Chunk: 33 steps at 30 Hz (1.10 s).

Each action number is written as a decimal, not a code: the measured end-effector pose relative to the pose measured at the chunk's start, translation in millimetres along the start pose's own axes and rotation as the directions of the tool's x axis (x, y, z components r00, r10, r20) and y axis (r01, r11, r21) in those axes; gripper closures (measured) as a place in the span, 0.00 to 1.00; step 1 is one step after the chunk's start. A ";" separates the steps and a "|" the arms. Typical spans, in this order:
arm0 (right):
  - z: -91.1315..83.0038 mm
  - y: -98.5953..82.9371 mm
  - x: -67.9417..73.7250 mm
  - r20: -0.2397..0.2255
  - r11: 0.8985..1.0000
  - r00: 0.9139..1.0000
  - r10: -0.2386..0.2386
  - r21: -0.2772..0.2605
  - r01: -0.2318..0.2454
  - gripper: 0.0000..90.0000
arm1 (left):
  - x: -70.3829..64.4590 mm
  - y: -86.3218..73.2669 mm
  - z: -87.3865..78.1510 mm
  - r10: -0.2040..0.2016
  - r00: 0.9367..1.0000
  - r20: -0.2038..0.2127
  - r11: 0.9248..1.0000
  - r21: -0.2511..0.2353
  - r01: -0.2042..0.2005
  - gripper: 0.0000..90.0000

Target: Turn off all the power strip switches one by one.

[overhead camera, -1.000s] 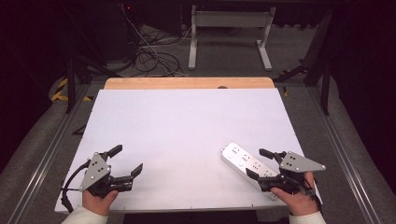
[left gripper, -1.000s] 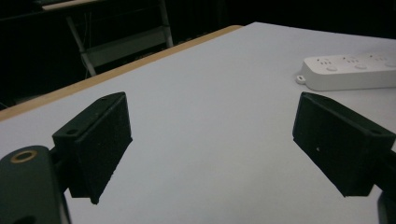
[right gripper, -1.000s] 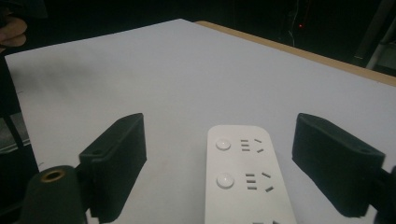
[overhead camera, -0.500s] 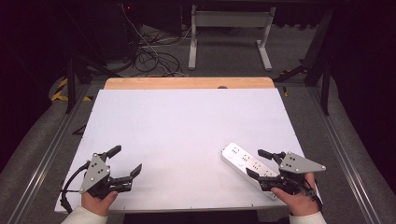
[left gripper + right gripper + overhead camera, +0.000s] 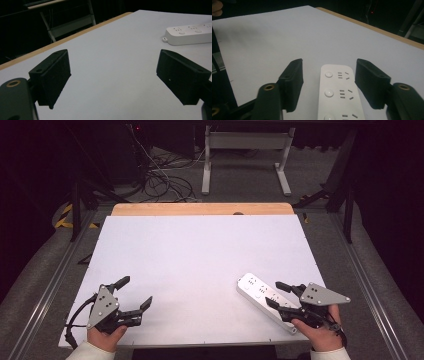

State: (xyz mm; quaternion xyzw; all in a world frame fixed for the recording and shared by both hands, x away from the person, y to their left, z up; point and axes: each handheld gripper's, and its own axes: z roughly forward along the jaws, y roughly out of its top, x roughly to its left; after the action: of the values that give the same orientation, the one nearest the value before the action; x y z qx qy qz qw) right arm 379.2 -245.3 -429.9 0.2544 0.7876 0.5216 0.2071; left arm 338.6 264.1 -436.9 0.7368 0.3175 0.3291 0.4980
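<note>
1. Little has moved since the earlier frame: both grippers sit at the near edge as before, the right one barely nudged.
2. The white-covered table (image 5: 200, 255) is otherwise bare.
3. The white power strip (image 5: 264, 299) lies flat at the near right.
4. The right gripper (image 5: 274, 294) straddles its near end, jaws apart, not yet clamping; the grasp remains.
5. The left gripper (image 5: 134, 292) rests open, well apart from the strip.

The left gripper (image 5: 134, 293) sat at the lower left of the high view, jaws wide apart; the right gripper (image 5: 274, 294) sat lower right, jaws parted.
</note>
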 end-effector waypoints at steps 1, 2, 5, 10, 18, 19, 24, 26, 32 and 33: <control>-0.3 0.9 -0.2 -0.010 1.000 1.000 0.003 0.002 -0.003 0.53 | -0.1 0.0 0.0 -0.001 1.000 0.000 1.000 -0.001 0.001 0.14; -1.0 1.7 -0.3 -0.013 1.000 1.000 0.000 0.003 0.000 0.56 | -0.1 0.0 0.0 -0.001 1.000 -0.001 1.000 -0.001 0.001 0.14; -2.6 4.3 -1.7 -0.013 1.000 1.000 -0.008 0.000 0.008 0.63 | -0.4 0.1 0.1 0.000 1.000 -0.003 1.000 0.000 0.000 0.14; -5.7 10.8 -2.7 -0.028 1.000 1.000 -0.008 0.005 0.008 0.79 | -0.7 0.1 0.3 0.002 1.000 -0.003 1.000 0.000 -0.002 0.14; -5.6 19.2 -3.5 -0.010 0.997 0.999 -0.036 0.072 0.036 1.00 | -1.9 0.2 0.9 0.011 1.000 0.000 1.000 0.002 -0.011 0.14; -5.5 19.2 -3.9 -0.008 0.997 0.999 -0.032 0.072 0.033 1.00 | -1.7 0.2 0.9 0.011 1.000 -0.001 1.000 0.003 -0.011 0.14; -5.9 20.6 -3.7 -0.019 0.996 1.000 -0.012 0.086 0.013 1.00 | -1.6 0.1 1.1 0.017 1.000 -0.001 1.000 0.006 -0.017 0.14; -6.0 20.9 -3.6 -0.014 0.996 1.000 -0.015 0.089 0.016 1.00 | -1.8 0.2 1.0 0.018 1.000 -0.001 1.000 0.006 -0.018 0.14; -7.0 24.2 -2.8 -0.026 0.993 1.000 -0.014 0.117 0.017 1.00 | -1.8 0.1 1.0 0.017 1.000 -0.002 1.000 0.006 -0.017 0.14; -7.2 24.6 -2.7 -0.025 0.993 1.000 -0.016 0.120 0.019 1.00 | -1.8 0.2 1.1 0.017 1.000 -0.001 1.000 0.007 -0.017 0.14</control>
State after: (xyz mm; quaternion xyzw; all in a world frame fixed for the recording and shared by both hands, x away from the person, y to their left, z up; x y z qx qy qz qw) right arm 381.6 -244.0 -404.3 0.2532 0.8223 0.4743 0.1862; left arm 338.5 262.0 -437.4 0.7410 0.3125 0.3328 0.4925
